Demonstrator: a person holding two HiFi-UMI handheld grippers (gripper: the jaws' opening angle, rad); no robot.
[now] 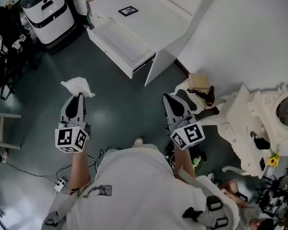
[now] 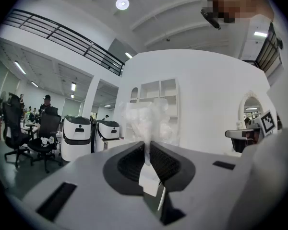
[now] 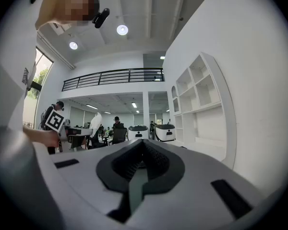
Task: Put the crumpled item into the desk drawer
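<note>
A crumpled white tissue [image 1: 77,86] sticks out of my left gripper [image 1: 78,96], which is shut on it above the dark floor. In the left gripper view the tissue [image 2: 145,123] fans out above the closed jaws of the left gripper [image 2: 147,150]. My right gripper [image 1: 169,97] hangs beside it at the same height, shut and holding nothing; in its own view the right gripper [image 3: 144,145] shows closed jaws. The white desk [image 1: 153,18] stands ahead, its drawer [image 1: 120,44] pulled out and open towards me.
Two white machines [image 1: 45,11] stand to the left of the desk. A white dressing table with a round mirror [image 1: 266,123] and clutter on the floor sit at the right. A white stool [image 1: 0,131] is at the left edge. People and office chairs are far behind.
</note>
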